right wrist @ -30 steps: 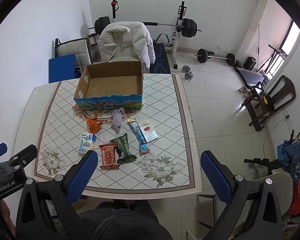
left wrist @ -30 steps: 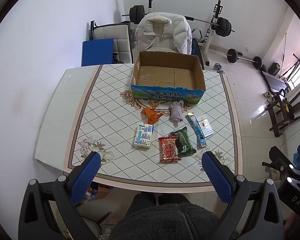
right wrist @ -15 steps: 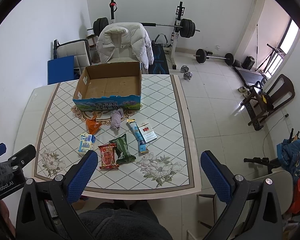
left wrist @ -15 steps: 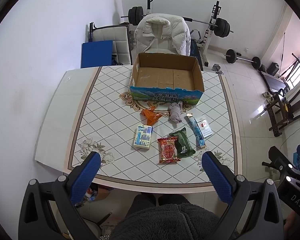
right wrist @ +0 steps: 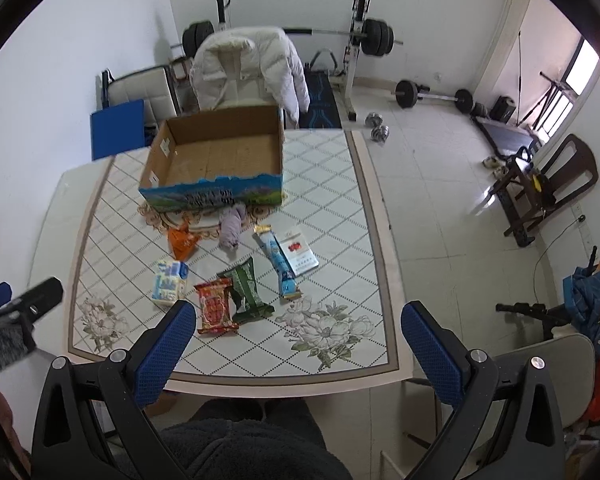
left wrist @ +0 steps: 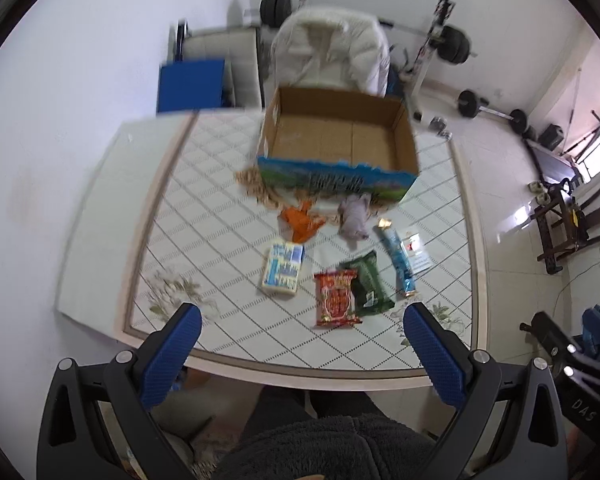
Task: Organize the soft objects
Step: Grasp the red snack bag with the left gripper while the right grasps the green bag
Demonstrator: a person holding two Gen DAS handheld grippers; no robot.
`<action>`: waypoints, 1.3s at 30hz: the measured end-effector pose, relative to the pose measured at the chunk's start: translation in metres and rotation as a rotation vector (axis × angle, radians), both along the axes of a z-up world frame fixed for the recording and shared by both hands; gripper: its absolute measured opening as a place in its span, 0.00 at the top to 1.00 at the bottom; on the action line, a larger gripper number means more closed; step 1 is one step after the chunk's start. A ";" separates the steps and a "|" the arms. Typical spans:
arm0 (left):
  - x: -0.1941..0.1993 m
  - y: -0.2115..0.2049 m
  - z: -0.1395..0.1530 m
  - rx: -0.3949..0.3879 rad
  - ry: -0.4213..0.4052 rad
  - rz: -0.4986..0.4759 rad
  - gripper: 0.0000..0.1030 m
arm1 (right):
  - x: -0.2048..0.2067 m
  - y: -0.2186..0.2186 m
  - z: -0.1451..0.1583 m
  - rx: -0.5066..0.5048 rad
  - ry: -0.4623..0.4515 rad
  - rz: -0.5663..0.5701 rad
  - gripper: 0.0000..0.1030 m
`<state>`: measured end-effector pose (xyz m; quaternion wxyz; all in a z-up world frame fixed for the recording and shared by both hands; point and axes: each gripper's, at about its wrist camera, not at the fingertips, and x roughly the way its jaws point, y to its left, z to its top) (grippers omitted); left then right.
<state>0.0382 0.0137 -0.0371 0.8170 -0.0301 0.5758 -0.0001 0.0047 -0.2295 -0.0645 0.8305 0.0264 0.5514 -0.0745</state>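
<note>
An open cardboard box point(left wrist: 336, 140) point(right wrist: 220, 152) stands at the far side of the tiled table point(left wrist: 204, 240). In front of it lie a grey soft toy point(left wrist: 354, 220) point(right wrist: 232, 228), an orange pouch point(left wrist: 300, 222) point(right wrist: 182, 240), a blue-white carton point(left wrist: 282, 268) point(right wrist: 169, 282), a red snack pack point(left wrist: 336, 299) point(right wrist: 215, 307), a green pack point(left wrist: 368, 284) point(right wrist: 245, 284), a long blue wrapper point(left wrist: 396, 258) point(right wrist: 278, 258) and a white-red flat box point(left wrist: 416, 252) point(right wrist: 298, 254). My left gripper point(left wrist: 302, 354) and right gripper point(right wrist: 298, 354) are open and empty, held high above the table's near edge.
A chair with a white puffer jacket point(left wrist: 332, 52) point(right wrist: 248, 68) stands behind the box. A blue panel point(left wrist: 190, 86) leans at the far left. A barbell rack and weights point(right wrist: 364, 40) stand at the back, a dark wooden chair point(right wrist: 548, 188) at the right.
Both grippers have moved forward and a little lower towards the table; the objects show larger and the left wrist view is blurred by motion. Nothing on the table has moved.
</note>
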 end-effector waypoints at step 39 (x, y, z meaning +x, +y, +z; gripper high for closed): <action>0.099 -0.068 -0.364 0.011 0.556 -0.098 0.55 | 0.126 0.005 -0.415 0.260 0.604 -0.035 0.56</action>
